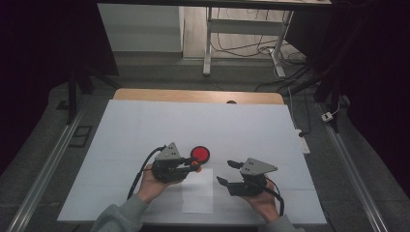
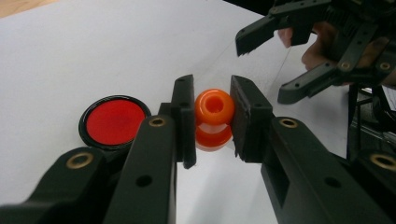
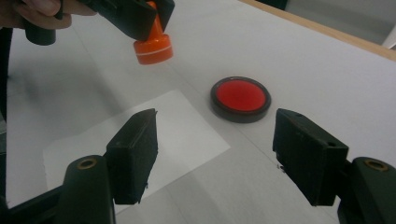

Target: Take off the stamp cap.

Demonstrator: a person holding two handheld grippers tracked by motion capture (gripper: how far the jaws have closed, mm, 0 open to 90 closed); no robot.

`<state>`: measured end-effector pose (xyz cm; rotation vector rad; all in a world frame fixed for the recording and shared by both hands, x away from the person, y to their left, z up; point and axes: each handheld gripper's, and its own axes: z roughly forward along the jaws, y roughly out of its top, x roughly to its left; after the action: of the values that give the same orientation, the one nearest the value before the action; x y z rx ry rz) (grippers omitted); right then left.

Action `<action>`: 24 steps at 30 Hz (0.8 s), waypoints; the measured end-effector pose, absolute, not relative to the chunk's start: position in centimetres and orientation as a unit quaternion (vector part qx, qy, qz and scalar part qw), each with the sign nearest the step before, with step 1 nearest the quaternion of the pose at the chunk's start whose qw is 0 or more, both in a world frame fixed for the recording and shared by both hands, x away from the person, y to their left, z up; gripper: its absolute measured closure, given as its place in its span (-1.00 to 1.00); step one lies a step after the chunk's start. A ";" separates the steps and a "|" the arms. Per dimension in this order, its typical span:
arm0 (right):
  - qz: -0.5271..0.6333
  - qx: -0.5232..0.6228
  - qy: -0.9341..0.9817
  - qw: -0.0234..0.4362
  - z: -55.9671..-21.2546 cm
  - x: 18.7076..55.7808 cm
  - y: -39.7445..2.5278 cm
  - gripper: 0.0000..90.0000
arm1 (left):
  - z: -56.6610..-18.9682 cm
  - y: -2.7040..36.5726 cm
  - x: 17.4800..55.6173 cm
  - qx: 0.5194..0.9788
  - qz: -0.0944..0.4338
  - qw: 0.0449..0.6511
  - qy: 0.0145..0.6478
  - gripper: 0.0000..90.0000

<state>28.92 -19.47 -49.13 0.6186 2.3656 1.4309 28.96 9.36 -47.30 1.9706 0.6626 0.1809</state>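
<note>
Stamp (image 2: pixel 214 119), orange, sits clamped between the left gripper (image 2: pixel 212 116) jaws, lifted just beside the red ink pad (image 3: pixel 240 99) and over the paper sheet (image 3: pixel 140 135). We note the right gripper (image 3: pixel 215 154) jaws wide apart, empty, above the worktop (image 1: pixel 145 125).

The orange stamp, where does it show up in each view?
High view: orange stamp just left of centre, in the left gripper.
Left gripper view: centre, between its jaws.
Right gripper view: upper left, held off the table.
Shared landmark: red ink pad.
</note>
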 end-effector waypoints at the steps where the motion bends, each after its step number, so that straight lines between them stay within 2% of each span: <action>1: 0.494 0.214 0.829 0.152 -49.2 28.9 -19.3 -0.33 | -47.3 9.3 28.9 0.817 0.075 0.503 0.273 0.60; 24: 0.486 0.185 0.842 0.143 -50.2 29.0 -16.1 -0.33 | -47.5 8.5 28.7 0.821 0.065 0.502 0.264 0.60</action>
<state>28.99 -16.06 -50.15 0.5324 2.4273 1.4028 28.69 8.48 -47.49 1.9844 0.6374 0.1563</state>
